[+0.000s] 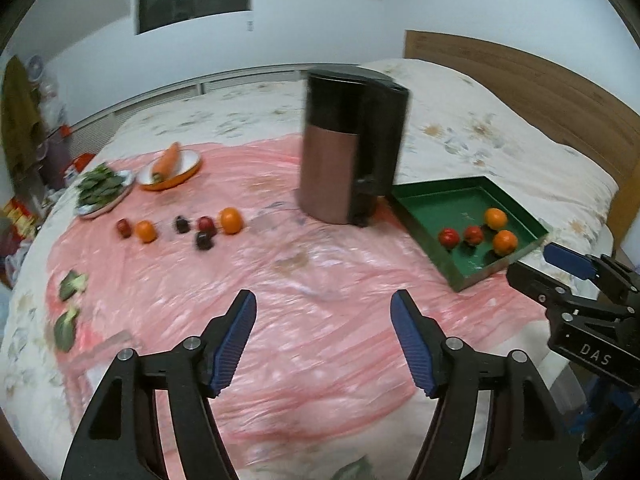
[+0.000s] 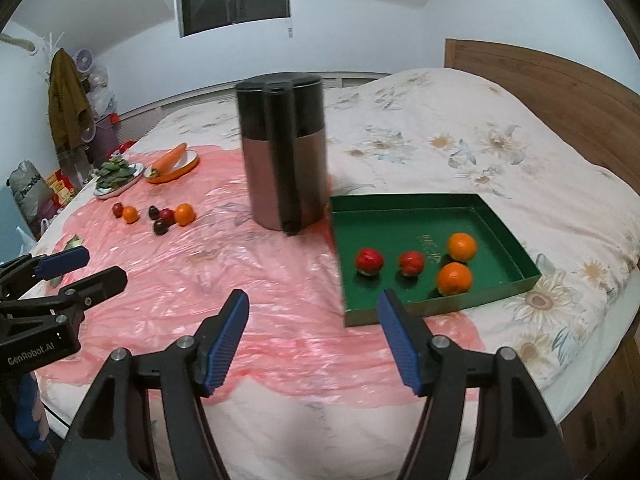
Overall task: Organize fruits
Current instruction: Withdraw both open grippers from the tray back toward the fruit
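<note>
Both the left gripper and the right gripper hover with jaws apart, empty, above the pink plastic sheet on the bed. Loose oranges and red fruits lie far ahead-left; the green rectangular tray holds four fruits just ahead of the right gripper.

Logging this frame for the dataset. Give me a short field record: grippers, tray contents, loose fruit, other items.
left gripper: open, nothing held, above the pink sheet
right gripper: open, nothing held, near the tray's front edge
green tray: two oranges, two red fruits
loose fruit: two oranges and four red or dark fruits on the sheet, left of the black appliance
other: carrot in a bowl, leafy greens on a plate
</note>
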Demonstrator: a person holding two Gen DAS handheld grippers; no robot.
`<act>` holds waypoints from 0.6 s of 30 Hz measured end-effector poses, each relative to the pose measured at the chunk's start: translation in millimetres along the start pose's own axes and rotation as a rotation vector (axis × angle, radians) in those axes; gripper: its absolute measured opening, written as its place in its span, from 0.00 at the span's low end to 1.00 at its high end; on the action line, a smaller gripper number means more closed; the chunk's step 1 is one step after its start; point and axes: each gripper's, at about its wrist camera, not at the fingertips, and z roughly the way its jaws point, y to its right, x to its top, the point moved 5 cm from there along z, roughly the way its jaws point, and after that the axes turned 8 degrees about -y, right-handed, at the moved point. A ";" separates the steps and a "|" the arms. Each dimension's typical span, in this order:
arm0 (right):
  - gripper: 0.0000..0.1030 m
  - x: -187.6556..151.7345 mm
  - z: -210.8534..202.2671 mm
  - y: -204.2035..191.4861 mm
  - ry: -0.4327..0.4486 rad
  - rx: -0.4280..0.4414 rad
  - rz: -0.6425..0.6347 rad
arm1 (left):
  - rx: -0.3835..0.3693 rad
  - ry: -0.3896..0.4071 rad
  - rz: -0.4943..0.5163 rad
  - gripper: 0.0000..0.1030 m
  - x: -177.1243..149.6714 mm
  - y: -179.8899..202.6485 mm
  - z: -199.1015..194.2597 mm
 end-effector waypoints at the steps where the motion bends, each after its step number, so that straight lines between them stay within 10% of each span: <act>1: 0.94 -1.1 -0.8 -6.0 -0.002 0.005 -0.008 | 0.013 0.005 -0.010 0.65 -3.0 -6.2 -3.1; 18: 0.97 -10.4 -12.0 -77.8 -0.024 0.044 -0.122 | 0.091 0.046 -0.096 0.74 -41.3 -72.1 -32.5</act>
